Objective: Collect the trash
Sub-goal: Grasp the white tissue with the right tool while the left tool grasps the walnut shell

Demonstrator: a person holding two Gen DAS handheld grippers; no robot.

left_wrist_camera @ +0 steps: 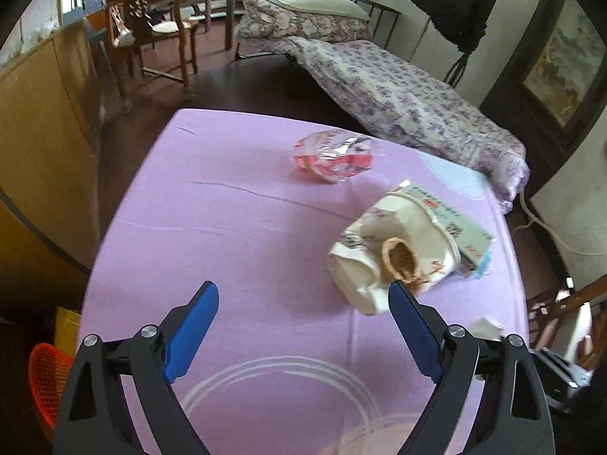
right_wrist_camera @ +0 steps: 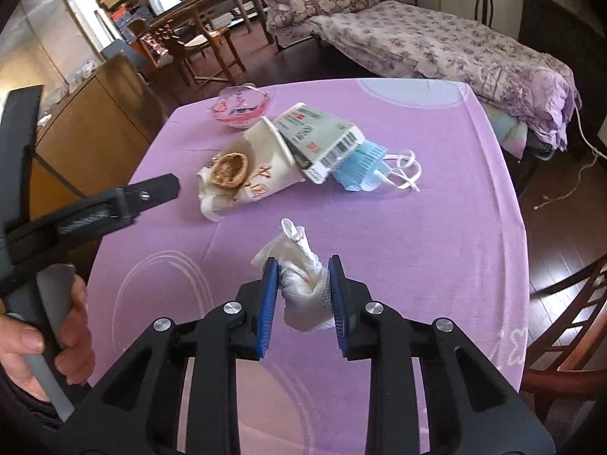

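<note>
The right gripper (right_wrist_camera: pixel 302 289) squeezes a crumpled white tissue (right_wrist_camera: pixel 303 284), hiding its bottom. The left gripper (left_wrist_camera: pixel 303 326) is wide open, low in its frame, covering the squashed paper cup (left_wrist_camera: pixel 394 250) corner.

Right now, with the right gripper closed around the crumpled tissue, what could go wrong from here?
1. The right gripper pinches only the lower part of the tissue; the loose top could tear or slip out on lifting.
2. The open left gripper sits beside the crushed paper cup; a nudge could roll the nutshell off it onto the purple tablecloth.
</note>
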